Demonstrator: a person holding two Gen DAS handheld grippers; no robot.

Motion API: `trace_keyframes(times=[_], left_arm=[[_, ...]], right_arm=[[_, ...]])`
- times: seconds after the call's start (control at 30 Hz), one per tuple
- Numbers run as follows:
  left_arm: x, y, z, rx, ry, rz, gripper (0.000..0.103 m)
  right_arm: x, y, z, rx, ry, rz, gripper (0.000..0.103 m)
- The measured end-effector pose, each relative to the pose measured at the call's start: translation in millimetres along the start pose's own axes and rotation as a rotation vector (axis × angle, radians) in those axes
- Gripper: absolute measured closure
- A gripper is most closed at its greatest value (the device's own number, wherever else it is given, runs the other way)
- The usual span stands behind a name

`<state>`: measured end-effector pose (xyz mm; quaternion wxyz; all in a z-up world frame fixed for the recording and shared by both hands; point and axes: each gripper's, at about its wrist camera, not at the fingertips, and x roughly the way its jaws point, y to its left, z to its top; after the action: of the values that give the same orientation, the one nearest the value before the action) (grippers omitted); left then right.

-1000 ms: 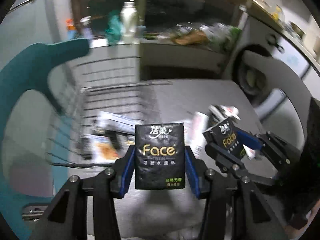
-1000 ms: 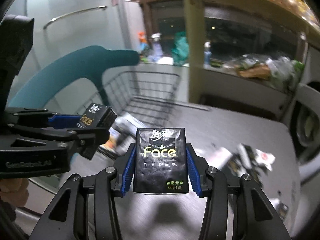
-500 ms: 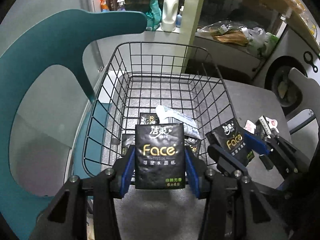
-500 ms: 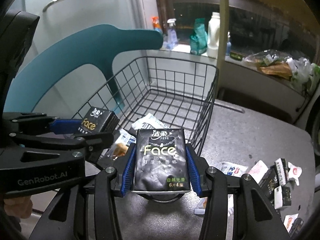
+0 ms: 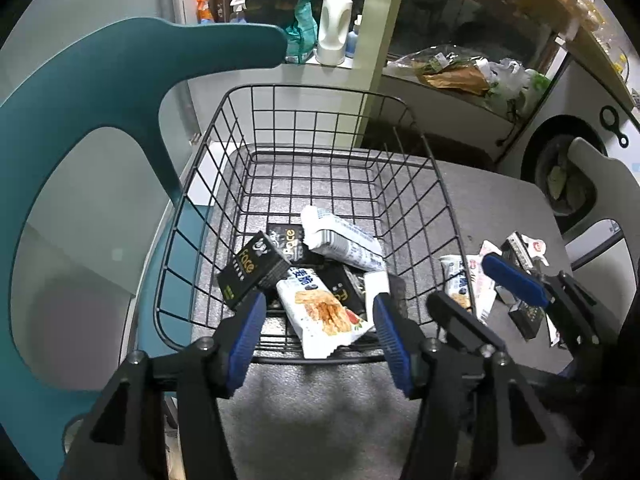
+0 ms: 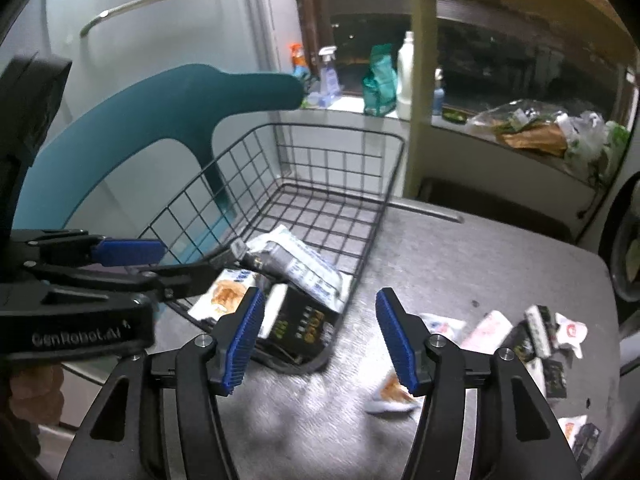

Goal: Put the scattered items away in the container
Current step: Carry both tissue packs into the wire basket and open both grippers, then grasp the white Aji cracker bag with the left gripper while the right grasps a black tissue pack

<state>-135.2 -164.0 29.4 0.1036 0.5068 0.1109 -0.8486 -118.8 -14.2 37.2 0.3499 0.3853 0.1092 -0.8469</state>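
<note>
Both the left tongs [image 5: 318,334] and right tongs [image 6: 318,340] have just been opening and stand parted over the basket [image 5: 320,92], holding nothing, while the remaining packs [image 6: 536,332] lie scattered on the counter [image 6: 480,252], likely light, soft and crinkly, best pinched across their flat faces.

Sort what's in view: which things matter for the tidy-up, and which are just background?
Job:
black wire basket
black Face tissue pack and packets inside
scattered sachets on grey table

Background:
teal chair back
white plastic bottle
spray bottles
bagged groceries
</note>
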Motion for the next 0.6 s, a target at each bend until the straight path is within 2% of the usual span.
trace_keyframes(times=[0.17,0.33,0.47,0.6], left_arm=[[-10.9,-21.8,-9.5,0.040,0.001,-0.033,0.041],[-13.1,-70.5,-29.6,0.138,0.023,-0.069,0.041],[0.0,-116.4,-47.2,0.217,0.065,-0.099,0.041],[21.4,-152.0,-58.9,0.249,0.113,-0.125,0.041]], right_arm=[[-23.7,-42.3,-21.8,0.035,0.003,-0.078,0.046],[-37.0,-92.2,-60.4,0.072,0.046,-0.171,0.046],[-35.0,-128.4,-91.4,0.116,0.095,-0.217,0.046],[-28.1,-156.5,-115.8,0.140,0.132,-0.242,0.046]])
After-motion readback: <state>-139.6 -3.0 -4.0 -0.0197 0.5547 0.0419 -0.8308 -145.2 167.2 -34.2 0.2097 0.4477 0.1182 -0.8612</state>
